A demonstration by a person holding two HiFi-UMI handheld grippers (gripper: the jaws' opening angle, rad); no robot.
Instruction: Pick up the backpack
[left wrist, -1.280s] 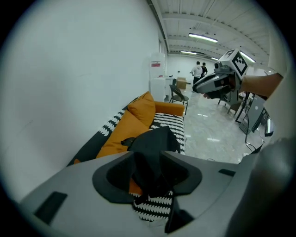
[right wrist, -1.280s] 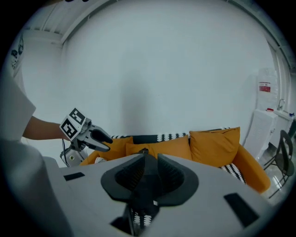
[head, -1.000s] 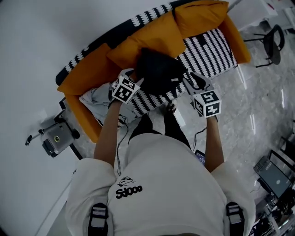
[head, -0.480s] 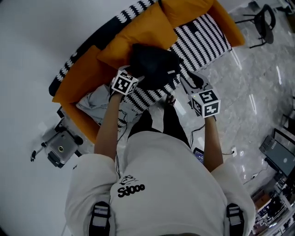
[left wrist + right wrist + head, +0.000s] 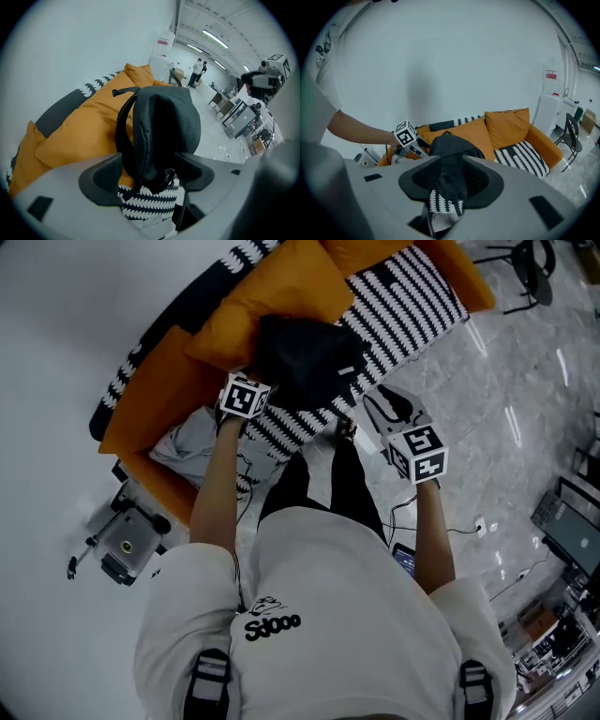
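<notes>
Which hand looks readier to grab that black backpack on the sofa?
Left, probably. The left gripper is at the backpack; its jaws have just been opening, with the bag's lower end between them. The right gripper hangs back, off the front of the sofa.

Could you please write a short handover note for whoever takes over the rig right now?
Left gripper: open, jaws have just been opening; the backpack's lower end shows between them, not gripped.
Right gripper: open, holding nothing, short of the backpack near the sofa's front edge.
Backpack: upright on the striped seat cover, leaning on an orange cushion.
Done: left gripper is at the backpack.
Left: close on it and lift.
</notes>
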